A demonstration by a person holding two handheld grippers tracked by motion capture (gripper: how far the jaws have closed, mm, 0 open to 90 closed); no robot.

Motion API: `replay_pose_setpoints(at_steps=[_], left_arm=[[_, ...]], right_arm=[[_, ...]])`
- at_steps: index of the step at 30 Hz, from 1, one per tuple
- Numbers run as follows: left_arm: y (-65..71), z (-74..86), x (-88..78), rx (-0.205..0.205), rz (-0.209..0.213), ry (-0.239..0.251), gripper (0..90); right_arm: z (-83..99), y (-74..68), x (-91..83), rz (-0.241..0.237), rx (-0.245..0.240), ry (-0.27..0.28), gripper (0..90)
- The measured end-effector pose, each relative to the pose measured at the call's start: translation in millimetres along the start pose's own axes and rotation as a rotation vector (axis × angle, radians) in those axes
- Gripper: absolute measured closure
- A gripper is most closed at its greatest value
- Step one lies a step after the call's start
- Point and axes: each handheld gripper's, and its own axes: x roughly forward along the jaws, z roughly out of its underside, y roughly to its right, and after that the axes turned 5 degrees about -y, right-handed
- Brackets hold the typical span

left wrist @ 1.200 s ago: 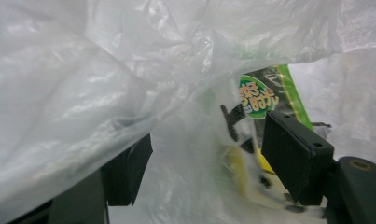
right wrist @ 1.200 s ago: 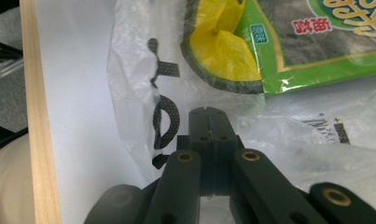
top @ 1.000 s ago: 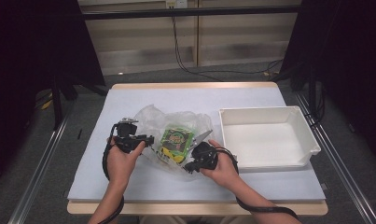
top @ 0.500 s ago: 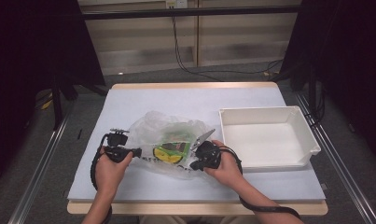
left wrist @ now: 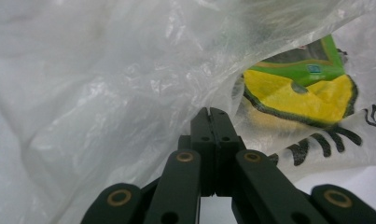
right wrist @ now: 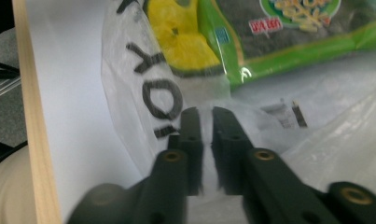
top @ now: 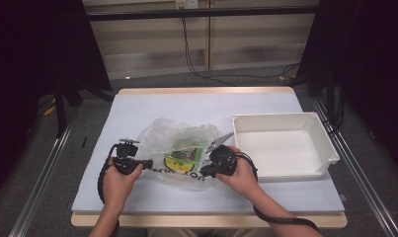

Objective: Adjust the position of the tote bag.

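Left gripper (top: pixel 146 164) lies low, clamped on the plastic bag (top: pixel 179 148); right gripper (right wrist: pixel 204 112), level, slightly parted on its edge.

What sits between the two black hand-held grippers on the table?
In the high view, a crinkled clear plastic bag holding a green-and-yellow packet.

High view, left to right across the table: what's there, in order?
Left gripper → clear plastic bag → green and yellow packet inside it → right gripper → white bin.
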Motion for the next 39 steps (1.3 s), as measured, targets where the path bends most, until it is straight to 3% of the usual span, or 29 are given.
replay_pose_setpoints(at_steps=[6, 8, 14, 18, 22, 25, 28, 31, 32, 34, 39], left_arm=[[11.4, -3.3, -2.2, 0.032, 0.013, 0.014, 89.6], [13.8, -4.6, -2.9, 0.036, 0.014, 0.021, 89.3], [13.7, -5.6, -2.4, 0.041, 0.016, 0.018, 88.9], [14.8, -6.7, -2.3, 0.044, 0.017, 0.017, 88.5], [16.2, -7.7, -2.3, 0.044, 0.022, 0.02, 88.0], [16.7, -8.6, -4.0, 0.051, 0.011, 0.04, 83.2], [15.7, -10.2, -10.6, 0.047, 0.006, 0.08, 70.5], [15.7, -13.0, -17.0, 0.045, -0.002, 0.124, 57.3], [15.4, -15.1, -19.6, 0.044, -0.019, 0.147, 53.3], [14.5, -19.5, -22.0, 0.037, -0.012, 0.168, 48.2], [16.8, -33.0, -18.3, 0.031, -0.034, 0.189, 35.6]], right_arm=[[-11.9, -8.0, -3.8, -0.009, 0.0, 0.063, 66.2], [-16.3, -10.5, -3.0, -0.013, 0.007, 0.076, 55.3], [-29.0, -18.0, 0.8, -0.012, -0.007, 0.1, 44.6], [-36.5, -22.7, 7.6, -0.035, 0.006, 0.109, 38.6], [-42.5, -28.9, 19.1, -0.051, 0.001, 0.102, 37.6], [-45.3, -31.7, 27.5, -0.068, -0.014, 0.074, 50.3], [-42.9, -29.7, 33.2, -0.098, -0.026, 0.036, 74.3], [-37.3, -25.7, 35.0, -0.132, -0.021, 0.022, 88.2], [-36.6, -25.8, 34.7, -0.139, -0.009, 0.015, 89.3], [-34.0, -25.5, 34.8, -0.149, -0.014, 0.005, 90.0], [-31.8, -28.6, 33.2, -0.144, -0.046, -0.006, 90.0]])
